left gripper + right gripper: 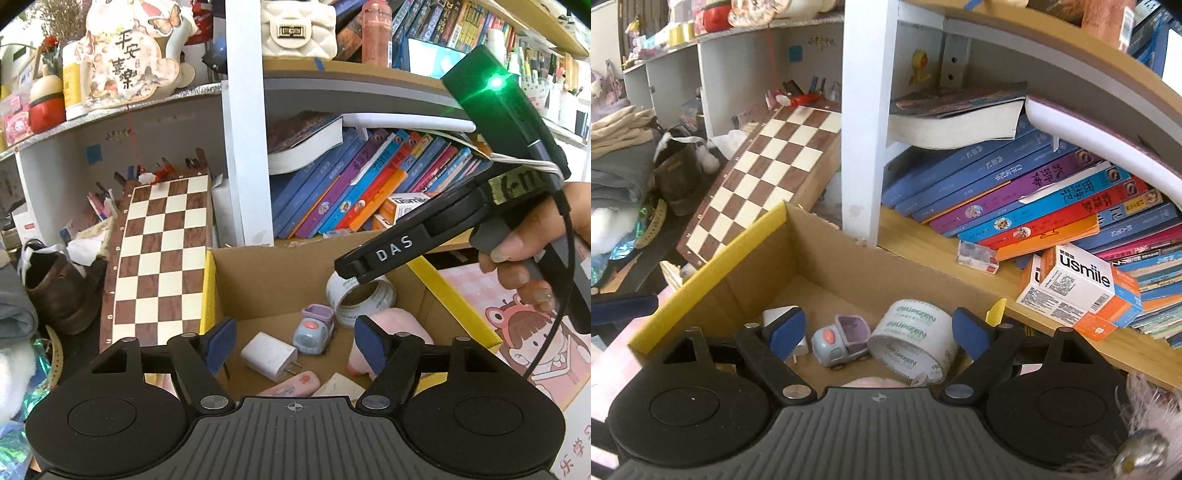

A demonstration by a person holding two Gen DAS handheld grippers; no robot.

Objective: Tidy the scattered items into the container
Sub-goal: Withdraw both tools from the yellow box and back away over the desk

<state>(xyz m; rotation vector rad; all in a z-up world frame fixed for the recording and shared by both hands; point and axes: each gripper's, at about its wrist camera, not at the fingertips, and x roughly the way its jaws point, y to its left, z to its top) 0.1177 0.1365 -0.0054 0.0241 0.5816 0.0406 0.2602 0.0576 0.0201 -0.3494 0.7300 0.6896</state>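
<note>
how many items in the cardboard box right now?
6 visible: tape roll at the back right, toy truck mid-floor, white charger to its left, pink plush on the right, pink case and white card nearest. The claws may hide more.

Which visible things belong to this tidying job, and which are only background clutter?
Job: brown cardboard box with yellow rim; white printed tape roll; grey-and-lilac toy truck; white plug charger; pink plush toy.
Background: brown-and-cream chessboard; white-and-orange usmile carton; leaning books.

One cardboard box (266,280), one tape roll (364,301), one toy truck (314,329), one charger (269,356).
</note>
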